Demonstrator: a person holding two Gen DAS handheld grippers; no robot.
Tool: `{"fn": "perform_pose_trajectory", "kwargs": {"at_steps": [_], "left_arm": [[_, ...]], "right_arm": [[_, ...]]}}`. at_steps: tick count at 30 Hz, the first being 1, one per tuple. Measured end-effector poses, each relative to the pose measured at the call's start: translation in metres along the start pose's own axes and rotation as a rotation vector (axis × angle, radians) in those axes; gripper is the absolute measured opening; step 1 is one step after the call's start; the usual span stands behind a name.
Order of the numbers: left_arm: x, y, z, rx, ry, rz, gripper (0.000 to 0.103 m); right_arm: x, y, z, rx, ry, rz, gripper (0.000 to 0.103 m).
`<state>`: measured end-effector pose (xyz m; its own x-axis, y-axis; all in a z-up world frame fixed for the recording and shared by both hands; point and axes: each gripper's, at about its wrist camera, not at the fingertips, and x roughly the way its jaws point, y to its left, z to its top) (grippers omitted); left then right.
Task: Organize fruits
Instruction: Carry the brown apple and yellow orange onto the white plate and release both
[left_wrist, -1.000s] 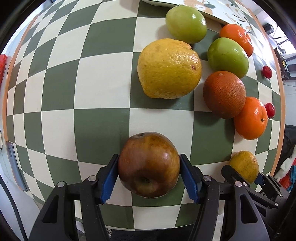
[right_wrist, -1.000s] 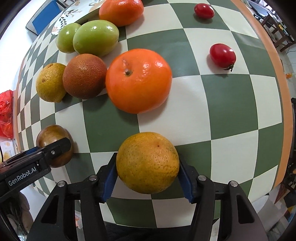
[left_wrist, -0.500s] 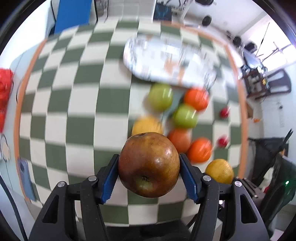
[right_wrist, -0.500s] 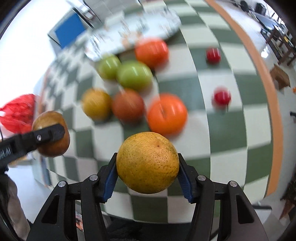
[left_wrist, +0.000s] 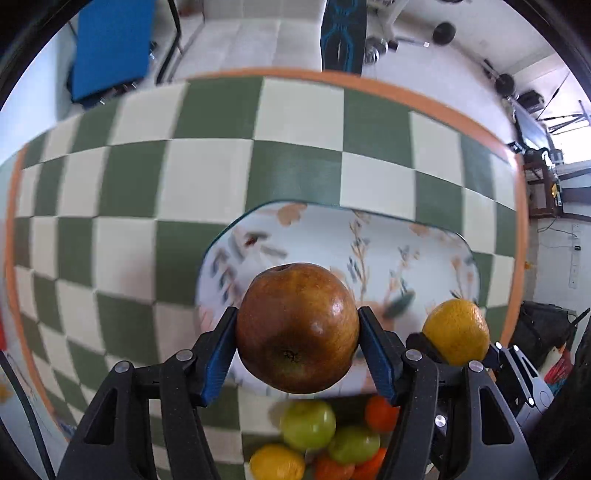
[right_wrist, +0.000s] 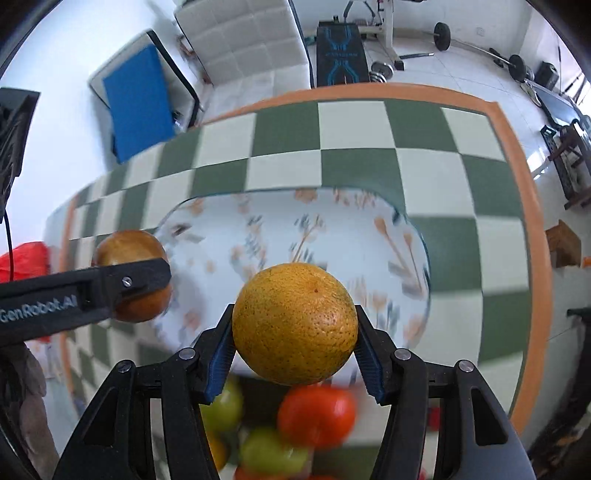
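Note:
My left gripper (left_wrist: 297, 345) is shut on a brown-red apple (left_wrist: 297, 326) and holds it in the air over the near edge of a white floral tray (left_wrist: 332, 240). My right gripper (right_wrist: 294, 341) is shut on a yellow-orange citrus fruit (right_wrist: 294, 323) and holds it over the same tray (right_wrist: 295, 229). That citrus shows at the right of the left wrist view (left_wrist: 456, 330). The apple shows at the left of the right wrist view (right_wrist: 129, 251). The other fruits lie on the table below both grippers: green ones (left_wrist: 308, 424), orange ones (right_wrist: 316, 415) and a yellow one (left_wrist: 277, 463).
The table has a green and cream checked cloth (left_wrist: 184, 173) with an orange border (left_wrist: 369, 88). A red bag (right_wrist: 26, 258) lies at the table's left end. Beyond the far edge are a blue board (right_wrist: 138, 99), a white cushion and gym gear on the floor.
Both grippers have risen off the table with their fruits and moved forward over the tray. The pile of fruit has dropped to the bottom of both views.

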<state>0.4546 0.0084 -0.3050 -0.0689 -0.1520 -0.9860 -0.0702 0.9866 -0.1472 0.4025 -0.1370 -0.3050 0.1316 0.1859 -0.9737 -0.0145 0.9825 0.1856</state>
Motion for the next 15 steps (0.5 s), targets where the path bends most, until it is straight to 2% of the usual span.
{"fn": "perform_pose_trajectory", "kwargs": {"at_steps": [5,12,13,14,15], "left_arm": [[0.021,-0.004,0.018,0.013,0.029,0.019,0.061],[0.010,-0.013,0.022,0.058,-0.016,0.073,0.061],[0.008,-0.013,0.023,0.062,-0.022,0.073,0.066],[0.005,-0.012,0.023,0.062,-0.028,0.074,0.080],[0.002,-0.009,0.022,0.058,-0.034,0.075,0.087]], "right_arm": [[0.036,-0.008,0.030,-0.021,0.050,-0.026,0.061],[0.049,-0.018,0.046,-0.021,0.106,0.003,0.062],[0.049,-0.022,0.047,-0.009,0.111,0.004,0.066],[0.049,-0.023,0.047,-0.003,0.109,0.009,0.072],[0.045,-0.027,0.048,0.007,0.103,0.013,0.086]]}}
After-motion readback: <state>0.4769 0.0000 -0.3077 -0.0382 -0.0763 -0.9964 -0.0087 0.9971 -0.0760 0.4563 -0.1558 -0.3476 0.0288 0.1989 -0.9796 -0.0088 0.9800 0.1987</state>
